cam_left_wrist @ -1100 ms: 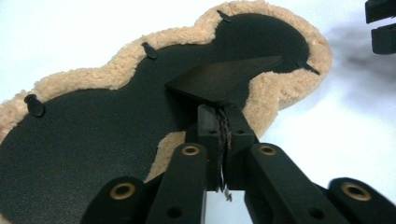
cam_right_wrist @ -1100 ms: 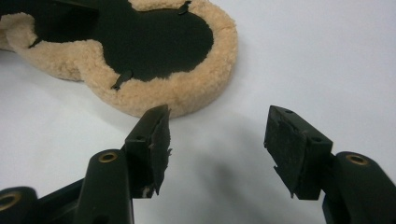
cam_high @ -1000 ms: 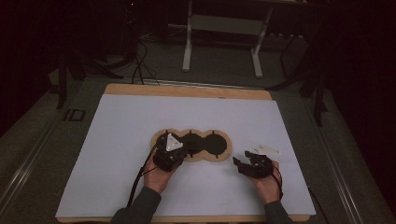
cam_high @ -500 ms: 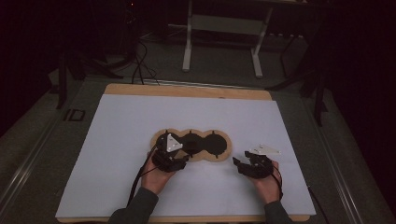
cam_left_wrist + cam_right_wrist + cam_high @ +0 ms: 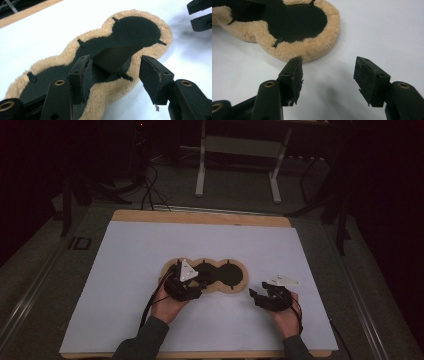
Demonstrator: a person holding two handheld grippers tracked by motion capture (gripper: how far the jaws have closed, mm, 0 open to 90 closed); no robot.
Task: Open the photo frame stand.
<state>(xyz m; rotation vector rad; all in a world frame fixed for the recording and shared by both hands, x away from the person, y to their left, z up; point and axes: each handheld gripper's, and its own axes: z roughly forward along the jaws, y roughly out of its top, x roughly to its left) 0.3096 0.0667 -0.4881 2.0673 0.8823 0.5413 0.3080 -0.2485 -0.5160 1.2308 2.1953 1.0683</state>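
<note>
Nearest the front edge of the table [image 5: 125, 270], a person's two hands each hold a two-jaw gripper over a white sheet that covers most of the wooden top. On the person's left, the left gripper [image 5: 115, 72] stands with its jaws spread wide and straddling the near rim of a fleece-edged pad [image 5: 206, 275], a tan, three-lobed piece with a black centre that lies flat at about the middle of the table; in the left gripper view one jaw sits over the black centre and the other hangs outside the fleece border, with nothing yet pinched between them. A dark flap or tab rises from the pad's black face just beyond those jaws, though what it is cannot be told. On the person's right, the right gripper [image 5: 327, 80] is likewise spread and empty, resting just short of the pad's right-hand lobe, near it but apart, with bare white sheet between its jaws. The pad's long axis runs side to side across the table, parallel to the front edge, so it lies ahead of both grippers; the left one is the nearer and already over it, and looks best placed to close on the rim. Beyond the table's far edge stand pale metal frame legs [image 5: 202, 160] and loose cables on a dark floor.
</note>
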